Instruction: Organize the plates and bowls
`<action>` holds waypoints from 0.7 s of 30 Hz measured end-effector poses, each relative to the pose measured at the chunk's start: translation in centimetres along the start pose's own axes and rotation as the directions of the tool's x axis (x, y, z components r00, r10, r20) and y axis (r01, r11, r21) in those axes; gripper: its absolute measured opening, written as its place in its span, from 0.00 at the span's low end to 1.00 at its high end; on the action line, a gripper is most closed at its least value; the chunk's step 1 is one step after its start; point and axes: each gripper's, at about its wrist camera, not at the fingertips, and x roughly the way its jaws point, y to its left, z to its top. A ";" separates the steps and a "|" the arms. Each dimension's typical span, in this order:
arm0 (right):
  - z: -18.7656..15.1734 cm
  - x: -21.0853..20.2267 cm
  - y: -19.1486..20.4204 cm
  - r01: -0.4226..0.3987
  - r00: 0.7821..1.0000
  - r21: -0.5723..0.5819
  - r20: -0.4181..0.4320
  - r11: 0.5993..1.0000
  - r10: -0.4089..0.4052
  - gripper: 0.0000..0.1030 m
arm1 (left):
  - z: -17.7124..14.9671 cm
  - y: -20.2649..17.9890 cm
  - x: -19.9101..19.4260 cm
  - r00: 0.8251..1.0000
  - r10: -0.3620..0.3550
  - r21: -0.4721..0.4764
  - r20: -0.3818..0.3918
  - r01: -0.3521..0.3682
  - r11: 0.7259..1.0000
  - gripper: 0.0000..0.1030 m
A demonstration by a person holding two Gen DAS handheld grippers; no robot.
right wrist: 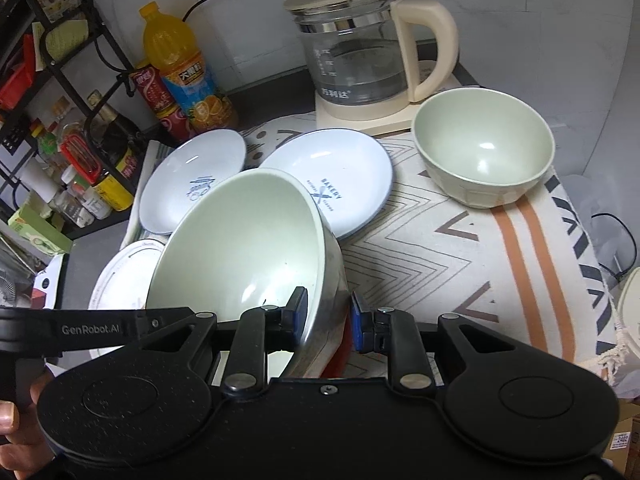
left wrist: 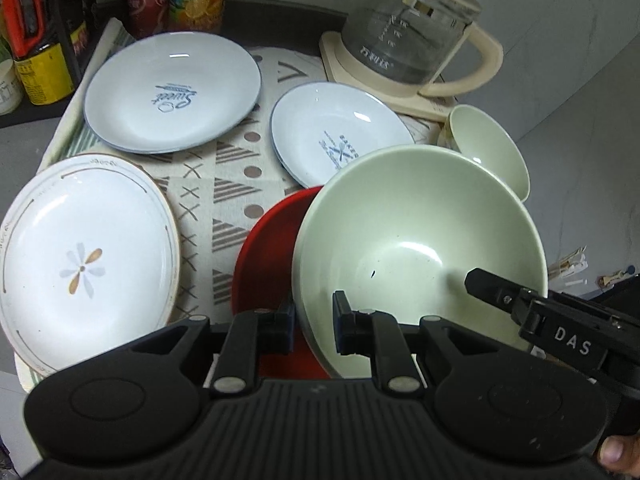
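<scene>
A large pale green bowl (left wrist: 416, 248) is tilted over a red plate (left wrist: 268, 248). My left gripper (left wrist: 314, 324) straddles its near rim, one finger inside and one outside, with a small gap showing. My right gripper (right wrist: 330, 320) straddles the bowl's (right wrist: 248, 240) other rim the same way, its right pad slightly off the wall. A smaller green bowl (right wrist: 484, 148) stands upright at the right. Two blue-rimmed white plates (left wrist: 172, 92) (left wrist: 340, 132) and a flower-pattern plate (left wrist: 84, 256) lie on the patterned cloth (left wrist: 224, 200).
A glass kettle (right wrist: 360, 48) on a cream base stands behind the plates. Bottles and cans (right wrist: 184, 76) and a black rack (right wrist: 60, 92) with jars line the back left. The cloth's right edge (right wrist: 592, 280) drops off the table.
</scene>
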 end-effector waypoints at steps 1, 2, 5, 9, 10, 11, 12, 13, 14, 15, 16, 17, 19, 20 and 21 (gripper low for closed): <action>-0.1 0.0 0.0 0.002 1.000 -0.003 0.002 1.000 -0.002 0.22 | 0.0 0.0 0.2 1.000 0.003 -0.001 -0.005 -0.003 1.000 0.15; -0.1 0.0 0.0 0.003 1.000 -0.009 0.005 1.000 -0.003 0.23 | -0.1 0.1 0.4 1.000 0.005 -0.004 -0.010 -0.005 1.000 0.15; -0.4 0.1 0.3 0.013 1.000 -0.033 0.014 0.999 -0.012 0.23 | -0.1 0.2 1.0 1.000 0.011 -0.007 -0.024 -0.011 1.000 0.15; -0.5 0.8 0.3 0.013 1.000 -0.037 0.003 0.999 -0.013 0.22 | -0.3 0.6 1.6 0.999 0.019 -0.018 -0.042 -0.019 1.000 0.15; -0.6 1.1 0.2 0.013 1.000 -0.035 -0.004 0.999 -0.014 0.22 | -0.4 0.8 1.8 0.999 0.016 -0.023 -0.047 -0.017 1.000 0.15; -0.8 1.4 0.2 0.018 1.000 -0.033 -0.008 0.999 -0.018 0.21 | -0.5 0.9 1.9 0.998 0.017 -0.027 -0.053 -0.018 0.999 0.15; -1.0 1.6 0.1 0.022 1.000 -0.034 -0.010 0.999 -0.022 0.20 | -0.6 0.9 2.0 0.998 0.020 -0.028 -0.056 -0.021 0.999 0.15; -1.1 1.8 0.2 0.024 1.000 -0.035 -0.013 0.999 -0.024 0.20 | -0.7 1.0 2.0 0.998 0.022 -0.029 -0.056 -0.023 0.999 0.15; -1.2 1.9 0.2 0.025 1.000 -0.037 -0.015 0.999 -0.026 0.19 | -0.7 1.1 2.0 0.998 0.025 -0.032 -0.058 -0.027 0.999 0.15; -1.3 2.0 0.3 0.031 0.999 -0.043 -0.008 0.999 -0.031 0.19 | -0.7 1.2 2.0 0.998 0.023 -0.040 -0.061 -0.026 0.999 0.15; -1.2 2.0 0.5 0.032 0.999 -0.050 -0.005 0.998 -0.032 0.19 | -0.6 1.4 1.9 0.998 0.023 -0.047 -0.059 -0.026 0.999 0.15; -1.2 2.0 0.6 0.030 1.000 -0.053 -0.003 0.998 -0.030 0.19 | -0.5 1.4 1.7 0.998 0.025 -0.052 -0.054 -0.027 0.998 0.15; -1.0 2.1 0.6 0.031 1.000 -0.057 -0.002 0.998 -0.031 0.18 | -0.2 1.5 1.2 0.999 0.031 -0.056 -0.035 -0.033 0.998 0.15; -0.9 2.2 0.6 0.032 0.999 -0.058 -0.001 0.998 -0.032 0.18 | -0.1 1.6 1.0 0.999 0.035 -0.057 -0.029 -0.037 0.998 0.15; -0.8 2.2 0.6 0.034 0.999 -0.058 0.001 0.998 -0.034 0.15 | 0.0 1.7 0.8 0.999 0.034 -0.062 -0.024 -0.036 0.997 0.15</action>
